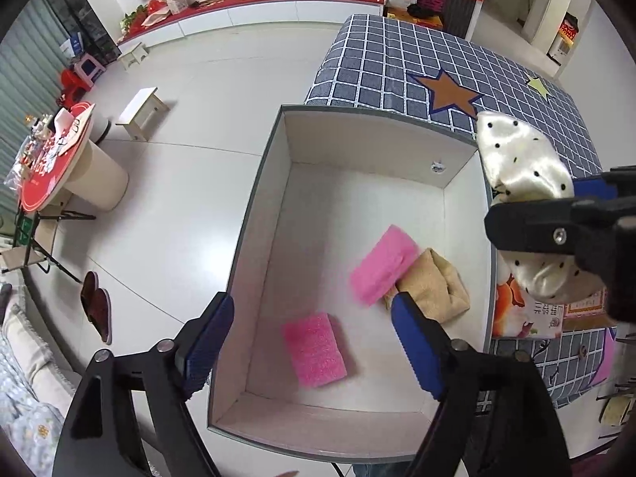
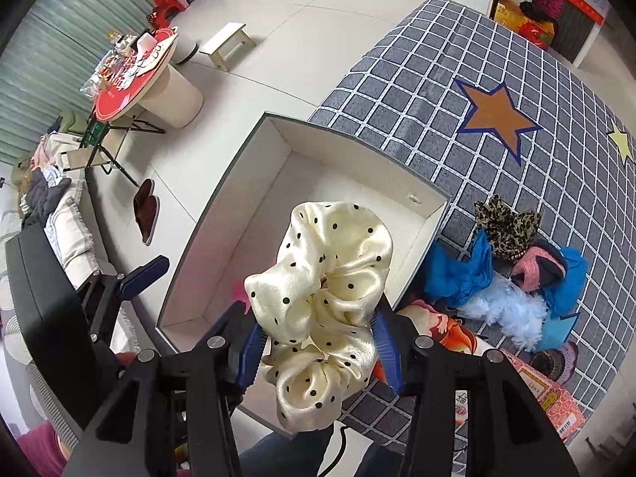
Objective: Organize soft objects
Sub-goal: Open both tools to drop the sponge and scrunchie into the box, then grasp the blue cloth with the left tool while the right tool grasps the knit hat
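Observation:
A white open box (image 1: 262, 206) stands at the edge of a checked grey table (image 1: 381, 59). In it lie two pink sponges (image 1: 316, 349) (image 1: 383, 264) and a tan folded cloth (image 1: 435, 290). My left gripper (image 1: 314, 348) is open and empty above the box's near end. My right gripper (image 2: 318, 348) is shut on a cream satin scrunchie with black dots (image 2: 330, 278), held above the box's right rim (image 2: 421, 262). The scrunchie also shows in the left wrist view (image 1: 520, 163). A pile of other soft things (image 2: 512, 278) lies on the table right of the box.
The pile holds a leopard-print scrunchie (image 2: 505, 226), blue cloth (image 2: 457, 274) and pale blue fluff (image 2: 505, 310). A printed carton (image 2: 556, 401) lies at the table's near right. Beyond the table are a white floor, small stools (image 1: 141, 113), a round red table (image 1: 55, 159) and slippers (image 1: 97, 306).

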A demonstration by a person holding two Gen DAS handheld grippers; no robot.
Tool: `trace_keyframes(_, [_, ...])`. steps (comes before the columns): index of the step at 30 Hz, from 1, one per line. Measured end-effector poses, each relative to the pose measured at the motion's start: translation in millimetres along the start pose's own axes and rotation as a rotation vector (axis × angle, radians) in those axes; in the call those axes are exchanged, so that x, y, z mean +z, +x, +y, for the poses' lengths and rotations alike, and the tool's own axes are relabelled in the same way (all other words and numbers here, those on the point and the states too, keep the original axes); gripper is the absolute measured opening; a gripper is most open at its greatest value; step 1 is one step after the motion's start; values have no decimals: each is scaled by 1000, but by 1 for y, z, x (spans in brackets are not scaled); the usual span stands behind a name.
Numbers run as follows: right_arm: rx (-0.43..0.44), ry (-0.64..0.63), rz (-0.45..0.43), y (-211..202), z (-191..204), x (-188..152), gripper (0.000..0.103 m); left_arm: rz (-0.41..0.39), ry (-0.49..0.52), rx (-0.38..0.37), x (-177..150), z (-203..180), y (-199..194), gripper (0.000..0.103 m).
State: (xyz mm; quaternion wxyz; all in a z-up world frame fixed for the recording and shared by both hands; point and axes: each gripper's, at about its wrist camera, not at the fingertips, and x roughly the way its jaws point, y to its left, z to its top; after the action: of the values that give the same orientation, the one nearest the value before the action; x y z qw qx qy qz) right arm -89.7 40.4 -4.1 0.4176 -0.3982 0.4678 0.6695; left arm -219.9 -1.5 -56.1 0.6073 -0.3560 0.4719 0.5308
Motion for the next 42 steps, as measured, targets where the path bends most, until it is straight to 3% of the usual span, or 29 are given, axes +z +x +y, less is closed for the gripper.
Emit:
trace_keyframes(2, [-2, 4, 0, -1, -1, 1, 51, -10, -3, -11, 0, 1, -1, 89])
trace_keyframes(3, [-2, 8, 1, -1, -2, 1, 57, -17, -5, -14, 0, 1, -1, 96])
trace_keyframes(4, [2, 14, 0, -2, -3, 1, 75, -27, -8, -17, 0, 2, -2, 103])
trace_keyframes(6, [13, 25, -11, -4, -5, 0, 91, -54, -15, -27, 1, 3, -5, 103])
trace_keyframes(10, [15, 55, -13, -7, -13, 1, 92, -52, -36, -72, 6, 5, -3, 103])
trace_keyframes(12, [20, 71, -4, -7, -17, 1, 103, -56, -41, -82, 8, 5, -4, 103])
trace_keyframes(18, [35, 120, -34, -29, -41, -6, 103, -62, -13, -92, 19, -3, -12, 103])
trace_keyframes(25, [36, 313, -86, -78, -122, -28, 103, -92, 115, -142, 51, -44, -27, 103])
trace_keyframes(30, [-29, 464, -136, -115, -199, -58, 103, -120, 299, -169, 79, -111, -31, 103])
trace_keyframes(33, [-58, 561, -143, -121, -242, -78, 103, -87, 379, -209, 94, -147, -26, 103])
trace_keyframes(37, [-56, 680, -109, -104, -290, -108, 103, -7, 459, -263, 118, -204, -7, 103])
trace_keyframes(42, [-20, 761, -26, -56, -326, -132, 103, 65, 628, -247, 138, -290, 27, 103])
